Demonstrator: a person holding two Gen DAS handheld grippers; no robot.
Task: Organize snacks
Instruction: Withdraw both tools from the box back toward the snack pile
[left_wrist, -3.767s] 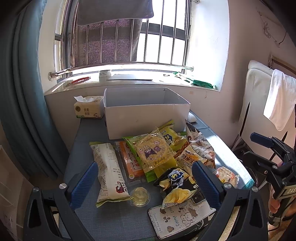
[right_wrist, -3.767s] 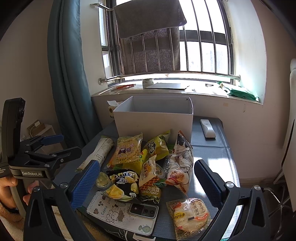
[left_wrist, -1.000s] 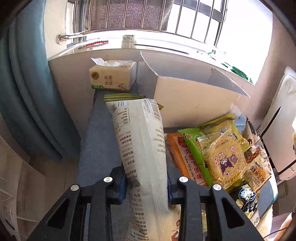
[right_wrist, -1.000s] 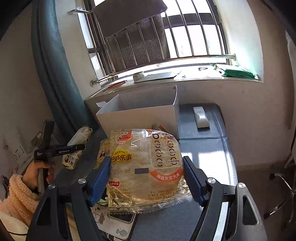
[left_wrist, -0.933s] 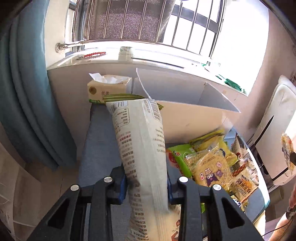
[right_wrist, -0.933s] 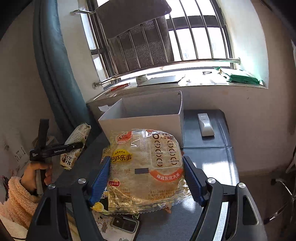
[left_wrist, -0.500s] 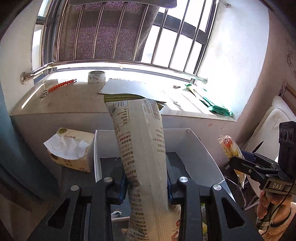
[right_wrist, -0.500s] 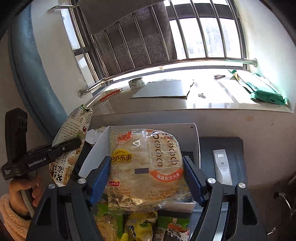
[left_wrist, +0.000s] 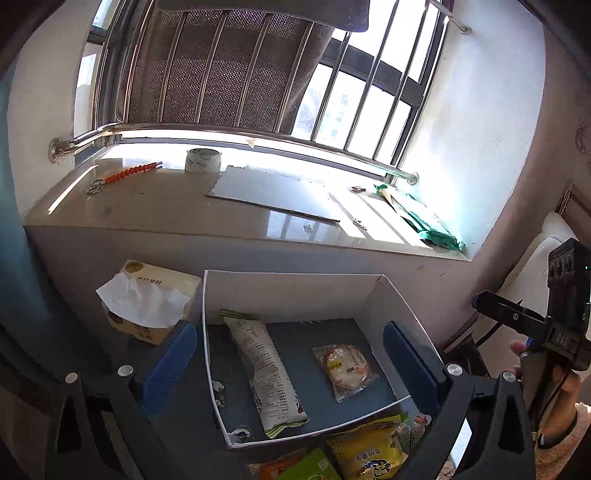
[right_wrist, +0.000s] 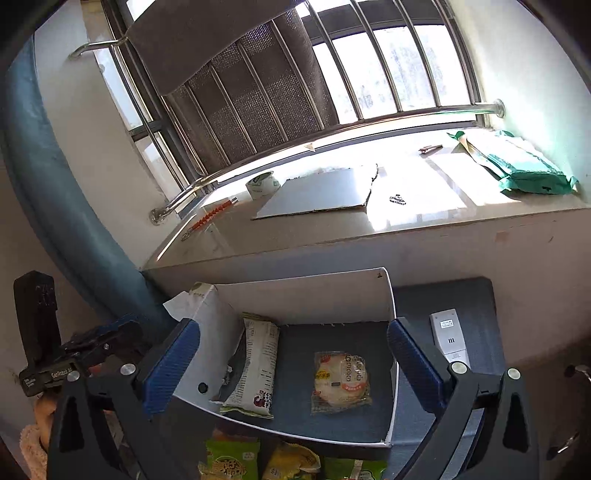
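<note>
Lying flat on the floor of the white box (left_wrist: 295, 291), the long white snack pack (left_wrist: 264, 369) sits along the box's nine o'clock wall, and the round rice cracker pack (left_wrist: 345, 369) rests apart from it toward three o'clock; from my right wrist camera the same long white snack pack (right_wrist: 255, 369) and round rice cracker pack (right_wrist: 341, 382) show side by side with bare floor between them. My left gripper (left_wrist: 291, 369) hangs above the box with its blue pads spread wide and nothing between them, and my right gripper (right_wrist: 291, 369) hovers likewise, fingers wide apart and empty. At six o'clock, just outside the box's near wall, more snack bags (left_wrist: 364, 448) wait on the table. A tissue box (left_wrist: 147, 306) stands at nine o'clock beside the box, a white remote (right_wrist: 448, 336) lies at three o'clock, and the windowsill (left_wrist: 184, 206) runs across at twelve o'clock, carrying a roll of tape (left_wrist: 203, 160).
</note>
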